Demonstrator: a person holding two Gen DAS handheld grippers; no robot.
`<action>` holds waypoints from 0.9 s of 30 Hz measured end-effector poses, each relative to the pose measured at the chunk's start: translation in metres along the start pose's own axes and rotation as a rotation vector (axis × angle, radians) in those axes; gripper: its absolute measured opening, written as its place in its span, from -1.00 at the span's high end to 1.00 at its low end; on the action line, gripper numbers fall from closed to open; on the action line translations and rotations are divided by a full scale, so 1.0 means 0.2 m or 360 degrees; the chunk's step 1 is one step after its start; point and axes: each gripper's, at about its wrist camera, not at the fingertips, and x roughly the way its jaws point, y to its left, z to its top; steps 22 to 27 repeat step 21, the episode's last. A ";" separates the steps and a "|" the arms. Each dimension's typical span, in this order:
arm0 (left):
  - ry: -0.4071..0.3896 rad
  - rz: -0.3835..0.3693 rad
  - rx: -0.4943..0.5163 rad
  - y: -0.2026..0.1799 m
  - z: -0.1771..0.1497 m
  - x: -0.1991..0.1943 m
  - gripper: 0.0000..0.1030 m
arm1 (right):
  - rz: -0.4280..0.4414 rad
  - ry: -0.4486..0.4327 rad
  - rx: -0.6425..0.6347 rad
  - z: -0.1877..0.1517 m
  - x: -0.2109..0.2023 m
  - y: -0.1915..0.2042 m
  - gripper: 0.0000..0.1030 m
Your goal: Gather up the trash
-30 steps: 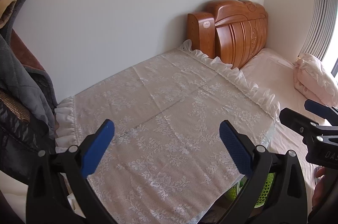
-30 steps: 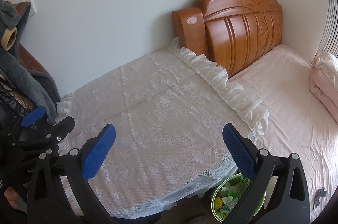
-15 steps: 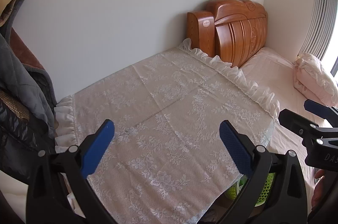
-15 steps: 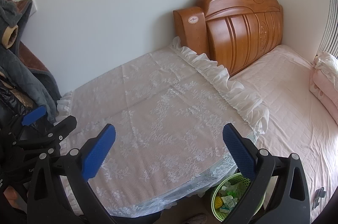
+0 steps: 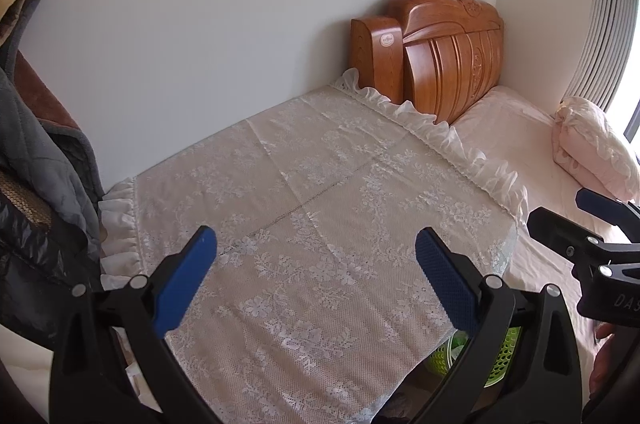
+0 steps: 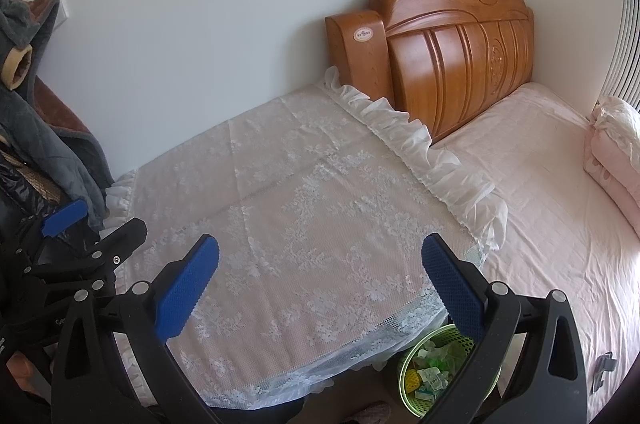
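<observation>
Since a second ago, both views are staying almost unchanged. The left gripper [image 5: 316, 280] and right gripper [image 6: 320, 284] are hovering released, empty, over the lace cloth [image 6: 304, 216]; the green bin [image 6: 436, 368] is sitting at five o'clock.

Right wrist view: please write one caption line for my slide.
Open right hand-held gripper above lace cloth; green bin with trash below.

The lace cloth [image 6: 304, 224] and a black gripper arm half hide the green basket [image 6: 416, 380].
</observation>
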 end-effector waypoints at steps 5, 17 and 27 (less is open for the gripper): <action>-0.0008 0.0003 0.0034 -0.01 -0.01 0.01 -0.85 | -0.0004 0.0008 -0.0002 0.00 0.01 0.00 -0.95; 0.0007 -0.0017 -0.0017 0.01 -0.01 0.03 -0.85 | -0.0005 0.0015 -0.0009 0.00 0.02 0.00 -0.95; 0.0010 -0.0027 -0.0023 0.02 -0.01 0.03 -0.85 | -0.0004 0.0015 -0.0010 -0.01 0.02 0.00 -0.95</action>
